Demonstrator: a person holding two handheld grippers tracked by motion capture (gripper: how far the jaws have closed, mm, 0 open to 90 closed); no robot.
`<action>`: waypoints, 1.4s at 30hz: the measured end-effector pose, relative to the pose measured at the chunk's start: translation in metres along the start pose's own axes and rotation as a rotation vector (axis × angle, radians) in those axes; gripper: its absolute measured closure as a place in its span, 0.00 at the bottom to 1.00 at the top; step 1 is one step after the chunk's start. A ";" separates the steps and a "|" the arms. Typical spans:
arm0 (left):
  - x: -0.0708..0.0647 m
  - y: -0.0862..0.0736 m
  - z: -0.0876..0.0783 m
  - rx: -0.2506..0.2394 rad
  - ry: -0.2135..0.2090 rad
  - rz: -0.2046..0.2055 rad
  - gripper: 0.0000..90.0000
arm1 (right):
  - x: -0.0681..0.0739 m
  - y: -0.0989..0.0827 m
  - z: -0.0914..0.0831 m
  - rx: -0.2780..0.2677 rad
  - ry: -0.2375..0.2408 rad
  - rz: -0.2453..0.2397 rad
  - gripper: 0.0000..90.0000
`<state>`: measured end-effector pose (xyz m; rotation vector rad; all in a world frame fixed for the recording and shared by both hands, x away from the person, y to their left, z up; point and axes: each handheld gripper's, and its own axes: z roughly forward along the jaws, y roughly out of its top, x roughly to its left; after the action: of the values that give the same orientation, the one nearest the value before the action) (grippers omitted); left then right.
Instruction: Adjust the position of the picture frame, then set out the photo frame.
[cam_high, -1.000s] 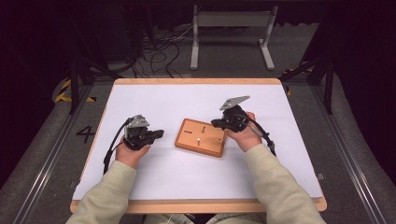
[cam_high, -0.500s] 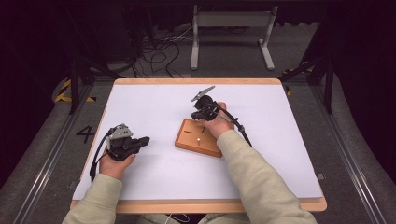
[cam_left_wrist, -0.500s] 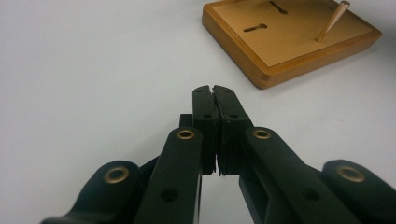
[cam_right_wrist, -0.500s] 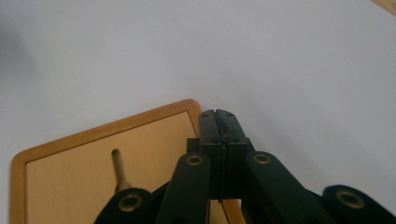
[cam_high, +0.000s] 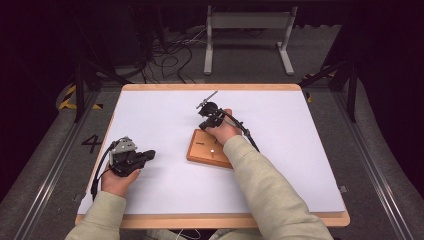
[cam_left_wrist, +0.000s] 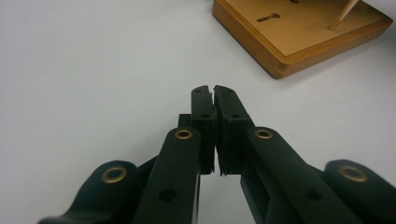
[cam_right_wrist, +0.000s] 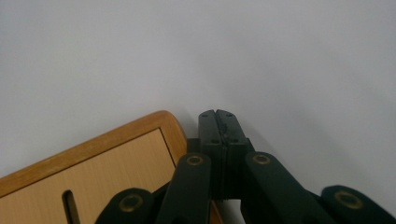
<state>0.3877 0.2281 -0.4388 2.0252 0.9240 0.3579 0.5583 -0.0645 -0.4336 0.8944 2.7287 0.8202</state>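
A flat wooden board (cam_high: 204, 150) with keyhole slots lies near the middle of the white table (cam_high: 300, 150). A thin wooden peg (cam_left_wrist: 343, 14) stands in it. My right gripper (cam_high: 202, 125) hovers at the board's far left corner (cam_right_wrist: 161, 123), its jaws shut and empty over the white surface (cam_right_wrist: 217, 114). My left gripper (cam_high: 149, 154) rests low at the table's left side, pointing right toward the board (cam_left_wrist: 299, 35) with a hand's width of table between. Its jaws (cam_left_wrist: 214, 91) are shut with nothing in them.
The table has a wooden rim (cam_high: 210, 220). Behind it on the floor stand a grey metal frame (cam_high: 247, 22) and a tangle of cables (cam_high: 165, 55). A painted "4" (cam_high: 91, 144) marks the floor at the left.
My right hand crossed from the board's right side over to its far left corner. My left hand drew back from the board toward the left and the near edge.
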 end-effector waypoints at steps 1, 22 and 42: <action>0.000 0.001 0.001 0.002 -0.005 0.009 0.97 | 0.002 0.000 0.000 0.002 0.003 -0.012 1.00; -0.017 0.022 0.009 -0.029 -0.055 0.028 0.69 | 0.029 -0.028 -0.070 -0.194 0.003 -0.093 0.87; -0.047 0.027 -0.005 -0.191 -0.047 0.029 0.46 | 0.027 -0.144 -0.182 -0.503 -0.085 -0.042 0.55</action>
<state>0.3660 0.1869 -0.4101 1.8659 0.8009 0.3977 0.4086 -0.2279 -0.3589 0.7355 2.2897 1.3399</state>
